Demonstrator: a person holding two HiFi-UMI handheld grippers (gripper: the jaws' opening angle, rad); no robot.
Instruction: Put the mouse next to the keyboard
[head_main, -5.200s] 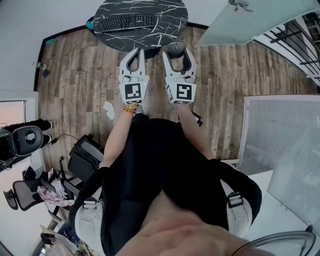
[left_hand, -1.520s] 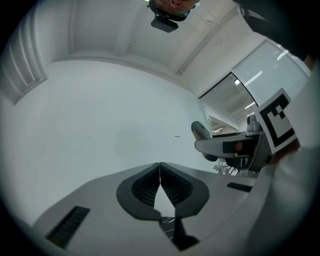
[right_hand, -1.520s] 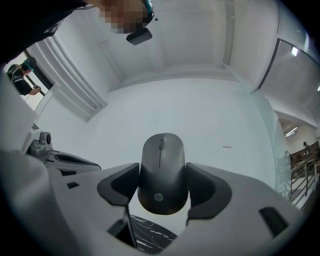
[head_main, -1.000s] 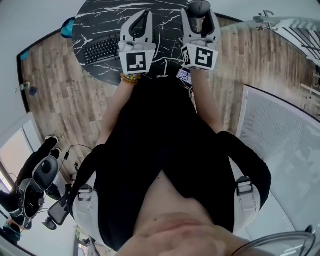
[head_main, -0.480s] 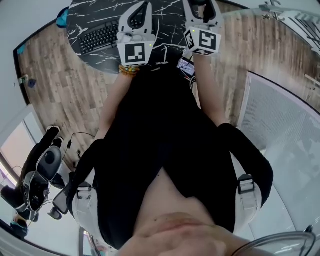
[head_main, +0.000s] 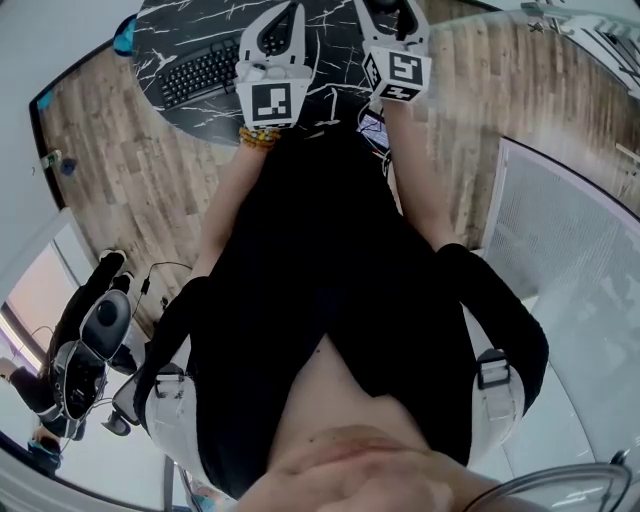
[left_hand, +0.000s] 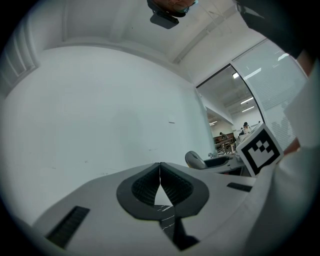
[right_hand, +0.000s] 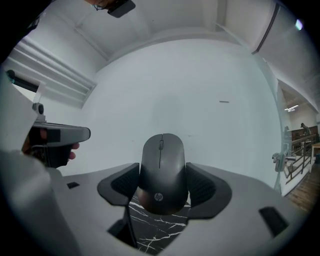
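My right gripper (right_hand: 163, 186) is shut on a dark grey mouse (right_hand: 162, 172), which stands up between the pads above the black marble table (right_hand: 155, 231). In the head view this gripper (head_main: 395, 8) reaches over the table's right part at the top edge. A black keyboard (head_main: 205, 70) lies on the table (head_main: 200, 25) to the left. My left gripper (head_main: 290, 12) hovers over the keyboard's right end. Its jaws (left_hand: 160, 169) meet at the tips with nothing between them. The left gripper view also catches the mouse (left_hand: 196, 160) held off to the right.
Wooden floor (head_main: 130, 150) surrounds the round table. A black office chair (head_main: 85, 345) and cables sit at the lower left. Glass partitions (head_main: 570, 230) stand on the right. A teal object (head_main: 125, 35) rests at the table's left edge.
The person has walked up to the table, so both grippers now hang over it. In the last second the right gripper with the mouse moved farther over the table.
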